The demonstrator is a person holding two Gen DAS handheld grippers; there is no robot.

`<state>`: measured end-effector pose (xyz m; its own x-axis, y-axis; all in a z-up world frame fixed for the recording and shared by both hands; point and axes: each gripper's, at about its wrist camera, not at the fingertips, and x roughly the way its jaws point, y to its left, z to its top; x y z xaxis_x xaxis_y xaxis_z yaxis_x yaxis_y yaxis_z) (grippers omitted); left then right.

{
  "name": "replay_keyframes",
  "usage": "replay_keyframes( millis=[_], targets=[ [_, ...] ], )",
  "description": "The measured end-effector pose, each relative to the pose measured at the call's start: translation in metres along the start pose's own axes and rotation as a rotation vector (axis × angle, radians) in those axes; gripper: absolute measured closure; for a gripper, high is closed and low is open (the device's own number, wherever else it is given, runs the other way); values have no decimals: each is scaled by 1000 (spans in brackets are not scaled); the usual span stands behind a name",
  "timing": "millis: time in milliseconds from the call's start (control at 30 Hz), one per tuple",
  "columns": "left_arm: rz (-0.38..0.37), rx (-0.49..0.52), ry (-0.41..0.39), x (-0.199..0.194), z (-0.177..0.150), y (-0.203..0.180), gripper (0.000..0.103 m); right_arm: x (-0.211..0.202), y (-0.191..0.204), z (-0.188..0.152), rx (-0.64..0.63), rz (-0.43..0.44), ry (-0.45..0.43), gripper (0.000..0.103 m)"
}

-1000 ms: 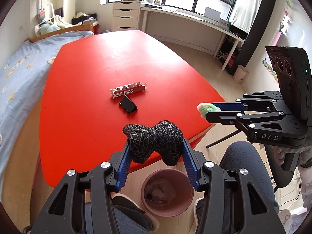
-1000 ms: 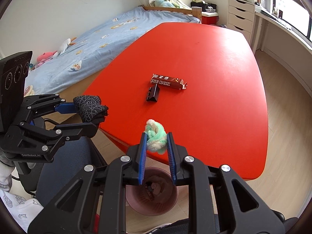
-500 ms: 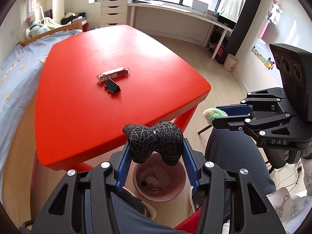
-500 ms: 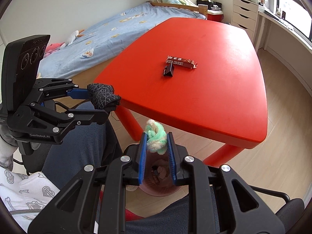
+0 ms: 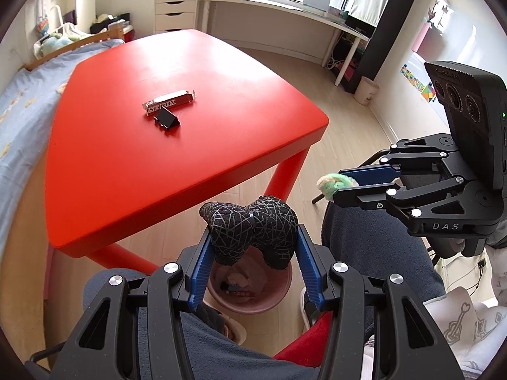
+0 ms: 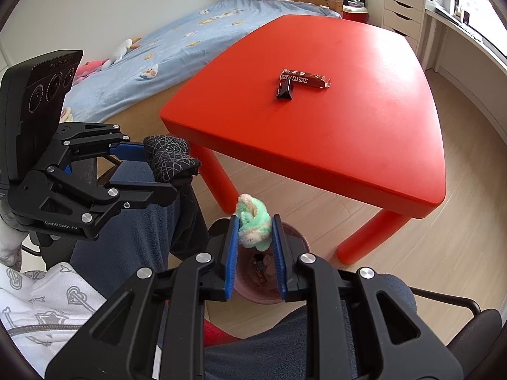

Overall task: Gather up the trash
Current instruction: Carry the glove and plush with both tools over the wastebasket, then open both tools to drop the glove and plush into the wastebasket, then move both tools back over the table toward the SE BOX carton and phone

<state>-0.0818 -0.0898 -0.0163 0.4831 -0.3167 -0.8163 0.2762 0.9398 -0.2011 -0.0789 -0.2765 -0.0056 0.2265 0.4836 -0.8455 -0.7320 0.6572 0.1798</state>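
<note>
The left gripper (image 5: 252, 253) had its jaws clamped on a black crumpled wad (image 5: 250, 229), and the right gripper (image 6: 255, 247) had its jaws pinched on a green fluffy scrap (image 6: 253, 226). Both hung off the worktop's near edge, above the pink bin (image 5: 253, 297) on the floor between the person's knees, likely so the trash could drop straight in. A wrapper (image 5: 169, 104) and a black clip (image 5: 166, 119) lay mid-worktop (image 5: 126, 164), red and glossy. A bed (image 6: 158, 47) stood alongside.
</note>
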Motion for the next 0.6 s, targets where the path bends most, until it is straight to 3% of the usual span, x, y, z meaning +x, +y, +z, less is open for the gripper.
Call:
replay_keyframes(
  millis=[267, 333, 367, 400, 433, 533, 600],
  targets=[
    [-8, 1, 0, -1, 0, -1, 53, 0, -2, -3, 8, 19, -3, 83],
    [-14, -1, 1, -1, 0, 0, 49, -1, -2, -3, 11, 30, -7, 80],
    [-8, -1, 0, 0, 0, 0, 41, -1, -4, -4, 13, 33, -5, 78],
    [-5, 0, -4, -1, -1, 0, 27, 0, -5, -4, 16, 34, -3, 57],
    [2, -2, -12, -1, -1, 0, 21, -1, -6, -4, 21, 26, -10, 32],
    [26, -21, -19, -1, -1, 5, 12, -1, -10, -4, 39, 0, -14, 12],
    [38, -36, -24, -1, -1, 8, 8, 0, -11, -4, 45, -11, -12, 8]
  ],
)
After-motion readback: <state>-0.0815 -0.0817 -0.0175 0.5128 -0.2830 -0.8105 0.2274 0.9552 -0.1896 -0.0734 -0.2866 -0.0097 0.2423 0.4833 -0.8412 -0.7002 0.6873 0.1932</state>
